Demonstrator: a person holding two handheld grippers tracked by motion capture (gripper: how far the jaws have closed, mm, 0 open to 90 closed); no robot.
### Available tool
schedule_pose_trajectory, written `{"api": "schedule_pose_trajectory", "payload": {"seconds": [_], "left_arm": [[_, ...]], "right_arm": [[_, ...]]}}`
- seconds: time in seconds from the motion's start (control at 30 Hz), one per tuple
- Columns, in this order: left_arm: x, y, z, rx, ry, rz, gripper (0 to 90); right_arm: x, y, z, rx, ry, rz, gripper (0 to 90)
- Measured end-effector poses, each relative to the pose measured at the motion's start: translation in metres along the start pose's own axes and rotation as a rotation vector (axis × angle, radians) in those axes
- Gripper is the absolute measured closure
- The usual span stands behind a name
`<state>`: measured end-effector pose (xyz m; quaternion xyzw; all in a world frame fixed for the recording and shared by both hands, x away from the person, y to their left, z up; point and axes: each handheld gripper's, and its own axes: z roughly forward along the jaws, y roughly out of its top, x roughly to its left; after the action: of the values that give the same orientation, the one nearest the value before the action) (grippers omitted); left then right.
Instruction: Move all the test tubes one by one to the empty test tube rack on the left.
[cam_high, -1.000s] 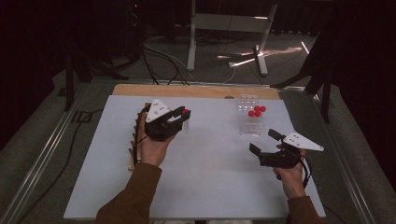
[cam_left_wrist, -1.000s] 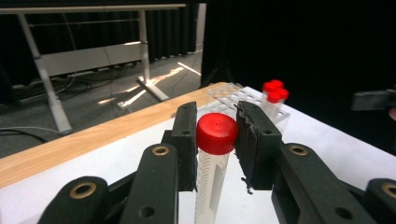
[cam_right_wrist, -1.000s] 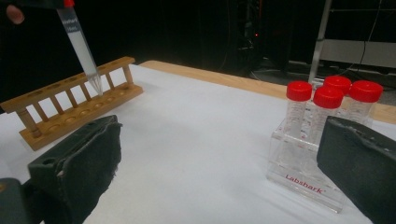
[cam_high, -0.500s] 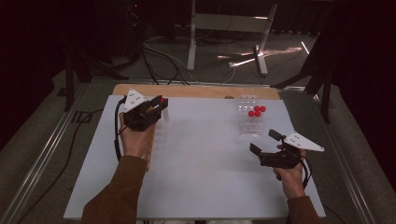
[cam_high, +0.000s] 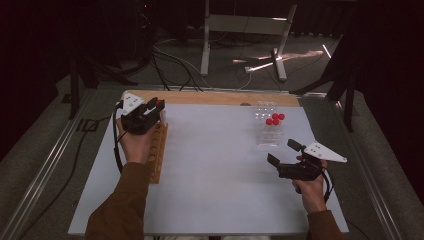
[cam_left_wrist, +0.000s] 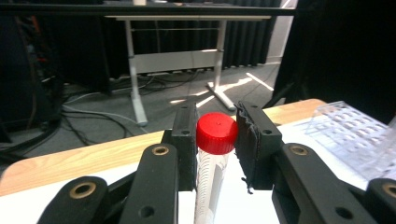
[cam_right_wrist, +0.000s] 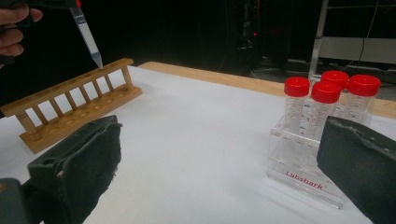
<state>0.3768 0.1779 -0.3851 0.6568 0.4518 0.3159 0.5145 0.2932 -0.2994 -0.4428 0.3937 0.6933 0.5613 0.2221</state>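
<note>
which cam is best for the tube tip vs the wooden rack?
Right gripper view: the tube hangs tip just above the wooden rack. Left gripper view shows its red cap clamped. High view: hand hides it.

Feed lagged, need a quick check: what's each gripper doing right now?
Left gripper: shut on the red-capped tube, its tip just above the wooden rack.
Right gripper: open, holding nothing, near the clear rack.

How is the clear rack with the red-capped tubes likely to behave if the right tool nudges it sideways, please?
The clear rack looks like thin stiff plastic, so probably light and apt to slide on the smooth white table. Its four red-capped tubes stand tall above it, so a high push might tip it. Pushing low seems safer.
</note>
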Motion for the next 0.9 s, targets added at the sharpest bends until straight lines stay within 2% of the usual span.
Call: {"api": "schedule_pose_trajectory", "payload": {"seconds": [0.1, 0.23, 0.43, 0.9], "left_arm": [[0.005, 0.000, -0.002, 0.011, 0.027, 0.002, 71.0], [0.010, -0.003, -0.004, 0.024, 0.040, 0.000, 70.9], [0.015, -0.013, 0.000, 0.039, 0.034, -0.017, 70.4], [0.020, -0.040, 0.014, 0.132, 0.044, -0.057, 70.0]], "right_arm": [[-0.001, 0.000, -0.001, -0.001, 0.000, 0.005, 0.0], [-0.002, 0.000, 0.000, -0.003, -0.002, 0.008, 0.0], [-0.001, -0.001, 0.001, 0.002, 0.001, 0.007, 0.0], [0.000, -0.002, 0.001, 0.005, 0.002, 0.008, 0.0]]}}
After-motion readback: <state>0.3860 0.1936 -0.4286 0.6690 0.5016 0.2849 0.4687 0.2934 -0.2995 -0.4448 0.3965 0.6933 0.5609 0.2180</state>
